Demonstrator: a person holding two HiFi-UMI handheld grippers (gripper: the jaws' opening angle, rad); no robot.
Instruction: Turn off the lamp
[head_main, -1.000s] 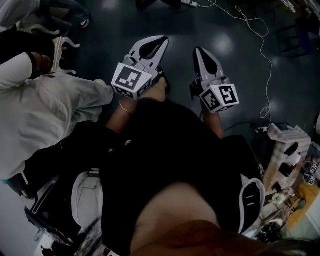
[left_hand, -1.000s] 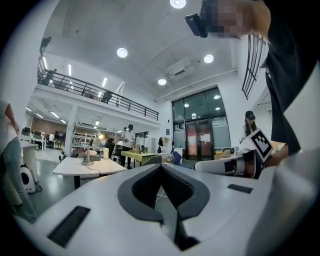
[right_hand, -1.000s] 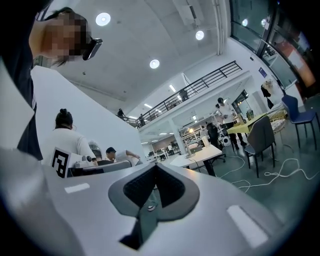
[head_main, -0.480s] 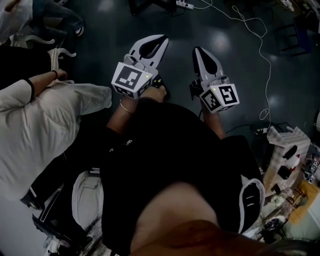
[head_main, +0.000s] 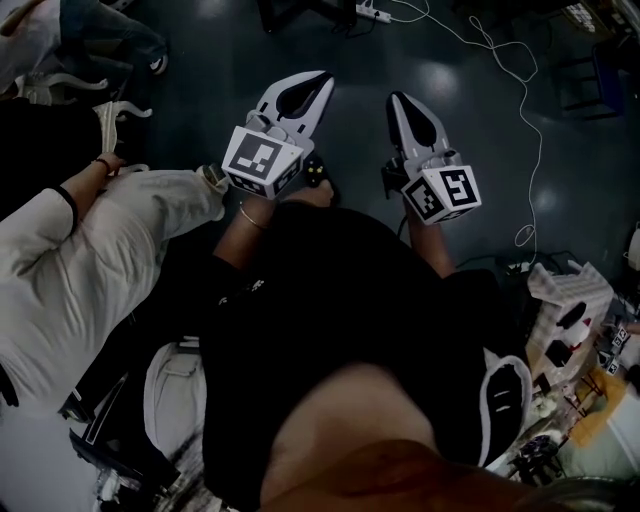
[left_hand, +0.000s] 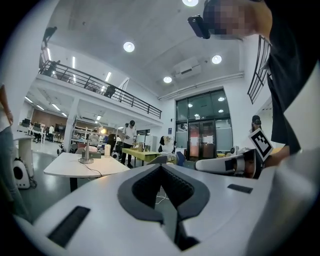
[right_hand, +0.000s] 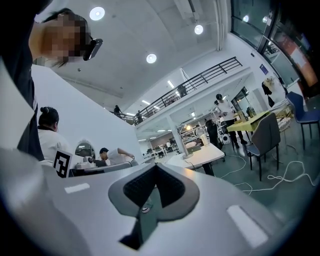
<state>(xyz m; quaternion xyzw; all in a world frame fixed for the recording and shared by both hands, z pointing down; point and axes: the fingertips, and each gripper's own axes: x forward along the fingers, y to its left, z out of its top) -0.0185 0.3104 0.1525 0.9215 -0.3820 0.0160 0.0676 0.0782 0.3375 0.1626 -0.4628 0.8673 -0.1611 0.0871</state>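
person in white (head_main: 80, 260) at left shifted nearer | left gripper (head_main: 325, 78) jaws together, empty | right gripper (head_main: 397, 100) jaws together, empty

Slim lamp (right_hand: 186, 155) upright on far white table (right_hand: 204, 156)

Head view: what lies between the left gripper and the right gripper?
Only bare dark floor shows between the left gripper and the right gripper, seen in the head view. Both grippers are shut and hold nothing.
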